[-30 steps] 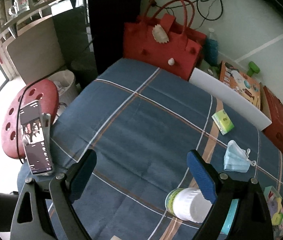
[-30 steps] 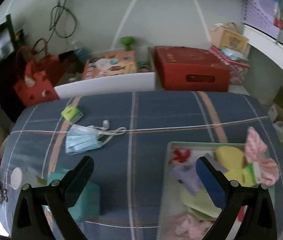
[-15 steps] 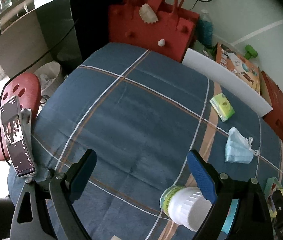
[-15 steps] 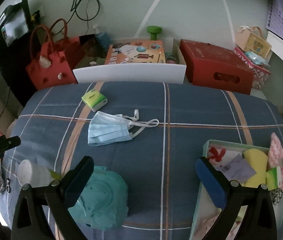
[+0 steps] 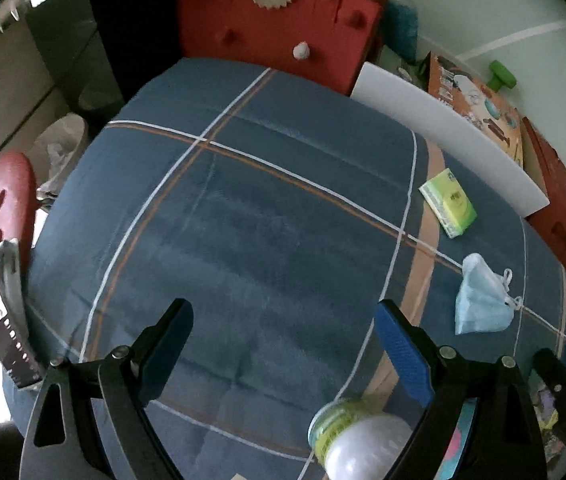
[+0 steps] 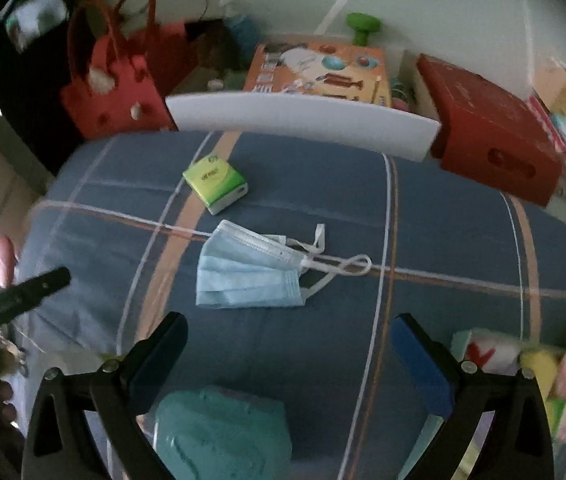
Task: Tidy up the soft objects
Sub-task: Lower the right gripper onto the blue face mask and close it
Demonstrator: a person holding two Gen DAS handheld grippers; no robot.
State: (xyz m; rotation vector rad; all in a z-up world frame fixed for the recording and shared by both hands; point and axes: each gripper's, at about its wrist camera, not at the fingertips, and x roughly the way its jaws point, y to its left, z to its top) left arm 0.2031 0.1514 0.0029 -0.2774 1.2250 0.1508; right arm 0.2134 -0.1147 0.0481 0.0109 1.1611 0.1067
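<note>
- Hovering over the blue plaid bedspread (image 6: 443, 216), the right gripper (image 6: 289, 346) stood spread, empty, the pale blue pleated face mask (image 6: 249, 276) lying just beyond its fingertips.
- Left gripper (image 5: 283, 332) likewise gaped, empty.

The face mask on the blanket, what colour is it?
Light blue with white ear loops; the right wrist view shows it best.

I count one light-blue face mask (image 6: 249, 272) at the middle of the blue plaid cloth (image 6: 443, 216), and one green tissue pack (image 6: 215, 178) just beyond it. Near me there is one teal soft lump (image 6: 223, 436). At the near left I see one white bottle with a green label (image 5: 357, 436). One tray (image 6: 461, 344) at the right holds several soft items, too blurred to count.
</note>
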